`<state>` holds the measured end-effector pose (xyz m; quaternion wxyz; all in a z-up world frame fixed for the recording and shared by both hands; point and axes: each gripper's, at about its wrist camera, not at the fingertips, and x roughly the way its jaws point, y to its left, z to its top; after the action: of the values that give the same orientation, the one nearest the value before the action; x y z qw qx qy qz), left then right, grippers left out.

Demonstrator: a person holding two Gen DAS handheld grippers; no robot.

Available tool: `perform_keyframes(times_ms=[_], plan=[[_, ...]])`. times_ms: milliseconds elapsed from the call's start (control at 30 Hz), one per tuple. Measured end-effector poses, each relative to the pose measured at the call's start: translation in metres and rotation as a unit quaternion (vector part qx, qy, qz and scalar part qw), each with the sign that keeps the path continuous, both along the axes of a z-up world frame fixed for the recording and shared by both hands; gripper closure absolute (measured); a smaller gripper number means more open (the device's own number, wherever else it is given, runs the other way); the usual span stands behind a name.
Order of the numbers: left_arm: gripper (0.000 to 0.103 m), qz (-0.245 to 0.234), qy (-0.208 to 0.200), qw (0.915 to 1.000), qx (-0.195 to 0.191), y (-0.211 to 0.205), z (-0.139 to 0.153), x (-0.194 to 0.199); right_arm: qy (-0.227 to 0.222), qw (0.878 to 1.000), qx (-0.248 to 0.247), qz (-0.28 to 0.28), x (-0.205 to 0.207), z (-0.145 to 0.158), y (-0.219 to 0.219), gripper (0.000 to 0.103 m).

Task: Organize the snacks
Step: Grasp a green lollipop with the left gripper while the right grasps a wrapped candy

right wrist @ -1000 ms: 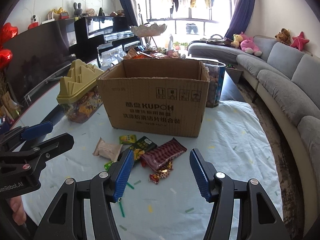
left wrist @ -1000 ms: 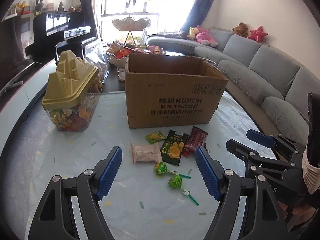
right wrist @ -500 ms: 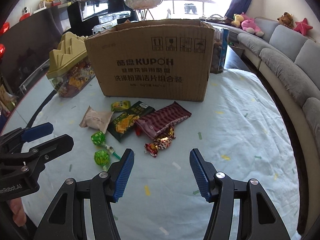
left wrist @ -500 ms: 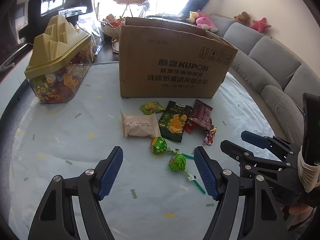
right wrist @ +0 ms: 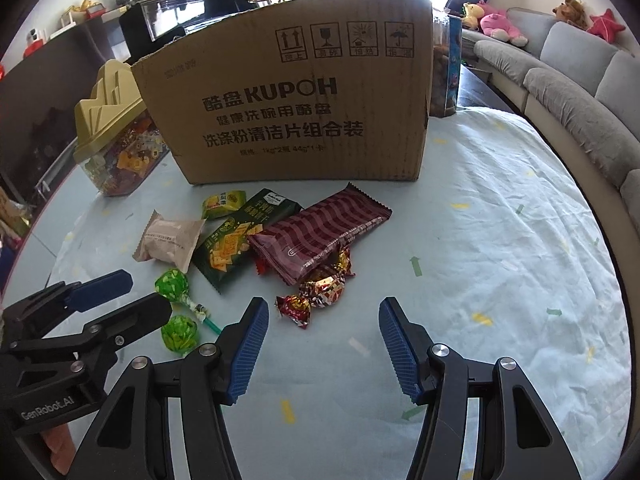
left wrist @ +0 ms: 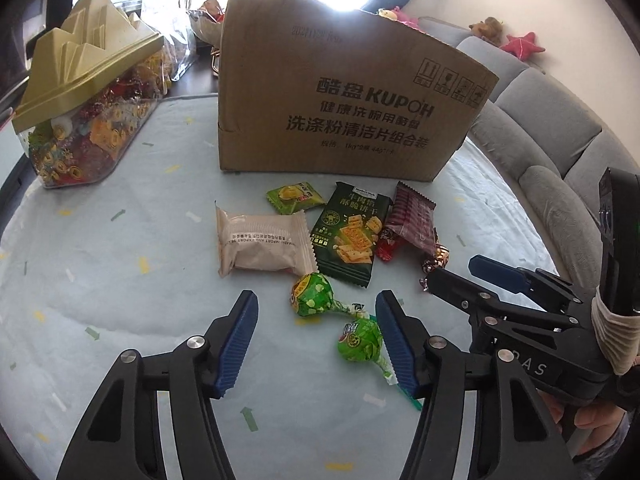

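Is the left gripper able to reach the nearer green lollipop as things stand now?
Probably yes. The left gripper is open, the nearer green lollipop lies on the tablecloth beside its right finger, and nothing covers it.

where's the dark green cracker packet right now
The dark green cracker packet lies flat on the tablecloth in front of the cardboard box, between the beige wrapped cake and the maroon striped packet.

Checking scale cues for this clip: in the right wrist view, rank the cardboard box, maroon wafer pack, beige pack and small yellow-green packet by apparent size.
1. Cardboard box
2. Maroon wafer pack
3. Beige pack
4. Yellow-green packet

The maroon pack lies nearer the camera than the beige pack, so that gap may be exaggerated.
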<state>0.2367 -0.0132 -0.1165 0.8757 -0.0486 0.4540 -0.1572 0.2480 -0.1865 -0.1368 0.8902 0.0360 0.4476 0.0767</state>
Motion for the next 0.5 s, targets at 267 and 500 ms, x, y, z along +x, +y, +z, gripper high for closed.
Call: perform_keyframes(times_ms=[267,500], plan=[[0.055,-0.004,0.009,1.0000,-0.001,-0.004,-0.005,0.008,0.007,1.000,0.000,-0.003,0.012,-0.006,-0.001,0.049],[0.067,-0.003,0.020,0.9998,-0.001,-0.007,-0.011,0.012,0.012,1.000,-0.003,-0.001,0.021,-0.010,0.004,0.055]])
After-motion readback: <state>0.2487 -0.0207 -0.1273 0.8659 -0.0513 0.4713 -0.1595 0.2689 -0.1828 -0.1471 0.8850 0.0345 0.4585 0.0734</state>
